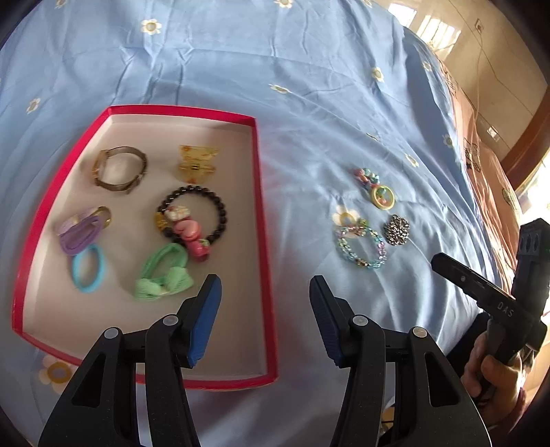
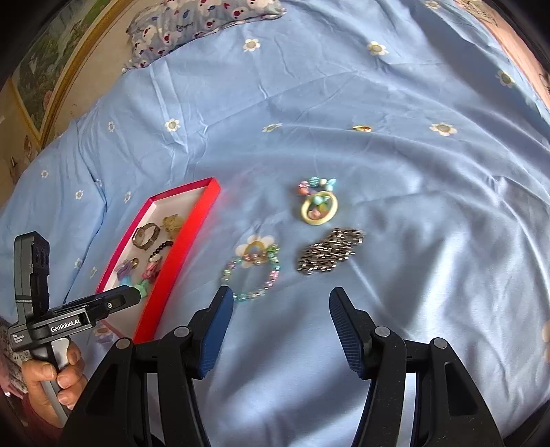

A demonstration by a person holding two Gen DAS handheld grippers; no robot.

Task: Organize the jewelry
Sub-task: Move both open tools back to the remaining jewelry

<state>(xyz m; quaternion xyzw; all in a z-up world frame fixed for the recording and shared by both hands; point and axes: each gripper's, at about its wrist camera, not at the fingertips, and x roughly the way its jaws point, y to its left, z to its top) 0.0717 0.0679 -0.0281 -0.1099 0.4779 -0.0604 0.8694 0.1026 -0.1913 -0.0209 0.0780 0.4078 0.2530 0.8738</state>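
Note:
A red box (image 1: 261, 206) with a white floor holds a watch (image 1: 142, 165), a yellow clip (image 1: 197, 161), a black bead bracelet (image 1: 220, 206), a pink clip (image 1: 192, 237) and purple, blue and green hair ties. My left gripper (image 1: 265, 292) hangs open over the box's right rim, nothing between its fingers. On the blue sheet to the right lie a pastel bead bracelet (image 2: 273, 275), a silver chain bracelet (image 2: 330, 252) and a bead charm with a yellow ring (image 2: 319, 203). My right gripper (image 2: 282, 302) stands open just short of the two bracelets, holding nothing.
Everything lies on a wrinkled blue bedsheet (image 2: 412, 172) printed with flowers. A small gold-coloured thing (image 2: 361, 128) lies farther back. A patterned pillow (image 2: 192, 20) is at the far left. A hand (image 2: 51, 378) holds the left gripper's handle beside the red box (image 2: 178, 254).

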